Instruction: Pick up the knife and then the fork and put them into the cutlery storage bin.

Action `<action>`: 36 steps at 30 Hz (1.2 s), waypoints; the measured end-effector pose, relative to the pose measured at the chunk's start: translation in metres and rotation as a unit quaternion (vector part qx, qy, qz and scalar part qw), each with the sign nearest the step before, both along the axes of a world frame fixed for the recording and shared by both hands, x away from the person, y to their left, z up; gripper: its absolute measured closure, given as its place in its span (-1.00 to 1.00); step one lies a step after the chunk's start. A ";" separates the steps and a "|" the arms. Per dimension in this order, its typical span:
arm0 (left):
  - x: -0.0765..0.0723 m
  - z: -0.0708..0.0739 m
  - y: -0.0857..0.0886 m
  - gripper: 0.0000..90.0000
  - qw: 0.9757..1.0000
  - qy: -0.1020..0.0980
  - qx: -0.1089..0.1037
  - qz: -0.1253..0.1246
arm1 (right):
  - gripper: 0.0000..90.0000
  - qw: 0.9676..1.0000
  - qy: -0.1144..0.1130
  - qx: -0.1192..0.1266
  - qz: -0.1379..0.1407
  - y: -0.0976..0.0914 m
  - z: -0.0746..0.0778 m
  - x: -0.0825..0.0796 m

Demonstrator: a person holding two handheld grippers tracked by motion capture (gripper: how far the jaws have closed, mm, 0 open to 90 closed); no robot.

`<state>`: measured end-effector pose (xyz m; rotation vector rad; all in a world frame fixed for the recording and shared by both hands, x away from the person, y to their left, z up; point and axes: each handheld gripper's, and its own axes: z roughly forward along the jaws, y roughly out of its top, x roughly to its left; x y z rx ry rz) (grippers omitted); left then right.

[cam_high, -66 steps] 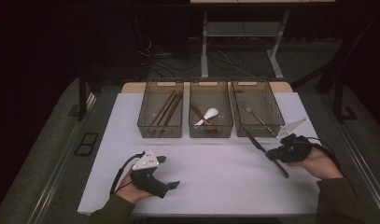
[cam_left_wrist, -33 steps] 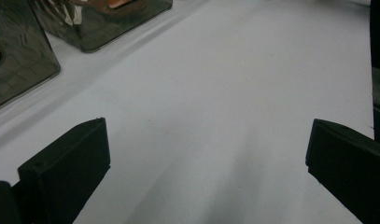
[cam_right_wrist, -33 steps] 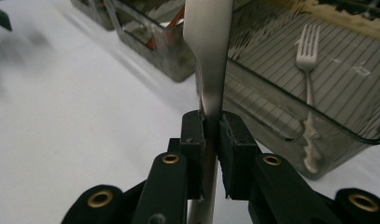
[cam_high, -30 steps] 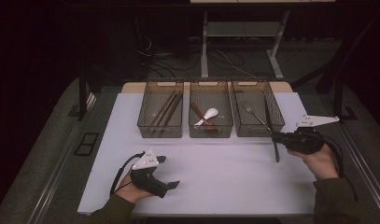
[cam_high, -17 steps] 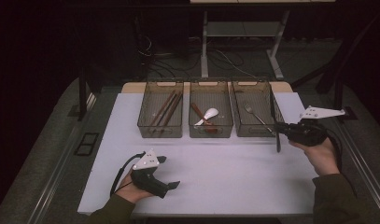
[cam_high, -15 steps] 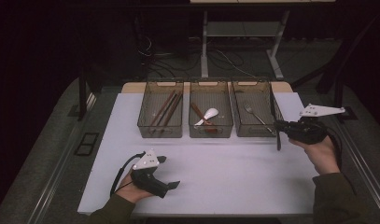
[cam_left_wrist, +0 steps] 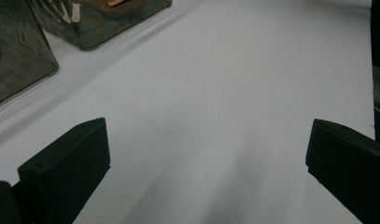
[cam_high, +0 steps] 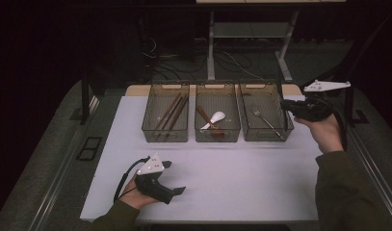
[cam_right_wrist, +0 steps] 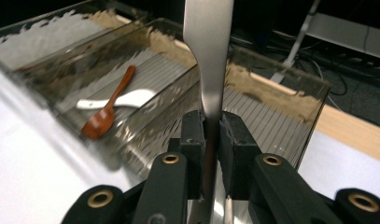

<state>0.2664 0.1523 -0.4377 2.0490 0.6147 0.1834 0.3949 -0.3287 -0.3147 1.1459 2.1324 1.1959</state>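
My right gripper [cam_high: 286, 107] [cam_right_wrist: 211, 126] is shut on the flat handle of a silver metal utensil [cam_right_wrist: 208, 37]; which end it has I cannot tell. It hovers at the right edge of the right bin [cam_high: 262, 86], where a fork [cam_high: 263, 120] lies. The middle bin [cam_high: 216, 86] holds a white spoon [cam_high: 215, 118] [cam_right_wrist: 122, 99] and a brown wooden spoon [cam_right_wrist: 106, 107]. Chopsticks [cam_high: 172, 109] lie in the left bin [cam_high: 165, 86]. My left gripper [cam_high: 175, 177] [cam_left_wrist: 206, 172] rests open near the table's front left, nothing between its jaws.
The three clear bins stand in a row at the back of the white table [cam_high: 241, 173]. A dark floor with cables and a metal stand [cam_high: 246, 33] lies beyond the table's far edge.
My right gripper has risen and gone toward the far right with the metal utensil in it, from beside the right bin's front corner to its right edge. The left gripper has stayed put.
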 end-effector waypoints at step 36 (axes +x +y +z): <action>0.000 0.000 0.000 -1.00 1.000 0.001 0.000 -0.006 | 0.78 0.985 0.129 -0.095 -0.061 0.012 -0.074 0.059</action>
